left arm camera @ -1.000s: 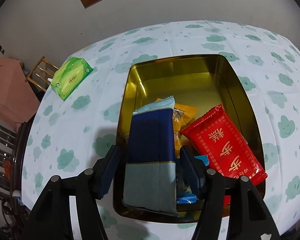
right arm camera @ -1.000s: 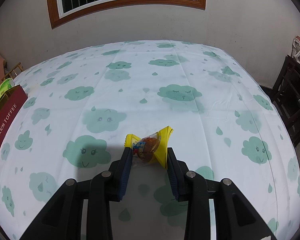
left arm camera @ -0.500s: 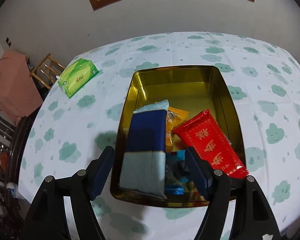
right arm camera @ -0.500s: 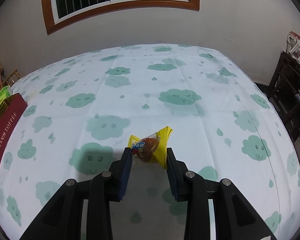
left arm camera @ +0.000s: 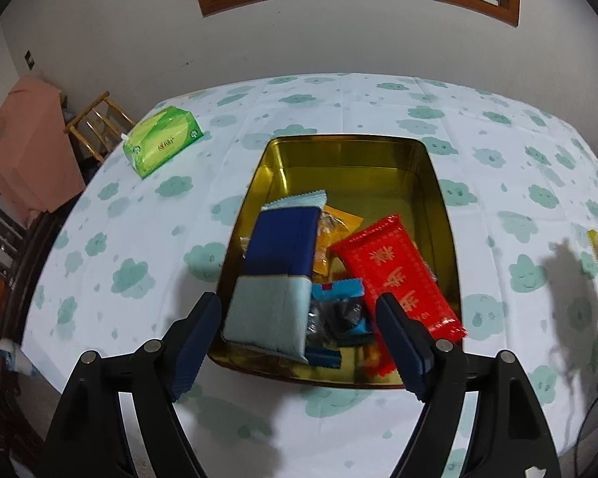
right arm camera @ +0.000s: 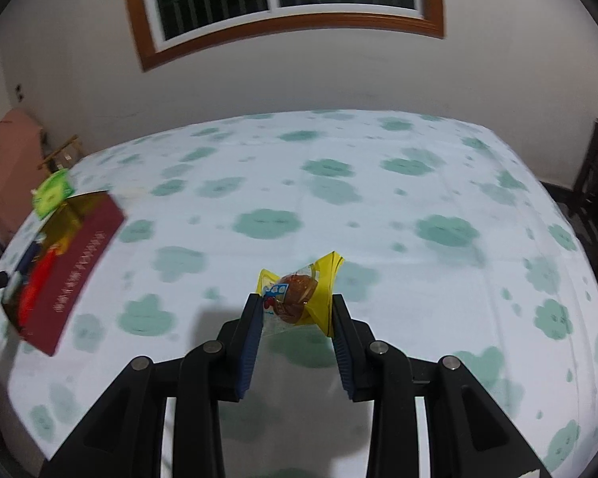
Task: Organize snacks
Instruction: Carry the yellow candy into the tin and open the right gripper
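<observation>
1. The left gripper (left arm camera: 299, 338) hung above the near end of the gold tin (left arm camera: 438, 183), its jaws spread wide and gripping nothing. The blue packet (left arm camera: 277, 275) lay in the tin just ahead of the gap between the jaws, apart from both of them.
2. Beside the blue packet, going rightward in the tin, lay an orange snack (left arm camera: 331, 235), a small blue-and-black wrapper (left arm camera: 339, 310) and the red packet (left arm camera: 394, 275). The red packet's near end sat close under the right-hand finger (left arm camera: 402, 342); whether they touched could not be told.
3. The tin's far half was bare metal, which I judged the best place for the next item.
4. A green tissue pack (left arm camera: 161, 141) lay on the cloud-print tablecloth (left arm camera: 139, 239), well apart from the tin to its left.
5. The right gripper (right arm camera: 295, 310) pinched a yellow-wrapped snack (right arm camera: 299, 290) between its pads, the wrapper bulging forward past the fingertips, above the tablecloth.
6. From that view the tin (right arm camera: 59, 271) was far to the left, its dark red side facing the camera.
7. To do the carry well, I judged the right gripper should keep its squeeze light so the pastry inside is not crushed, travel left clear of the tin's rim, and let go only over the bare far half.
8. The left gripper should draw aside to leave the approach free.
</observation>
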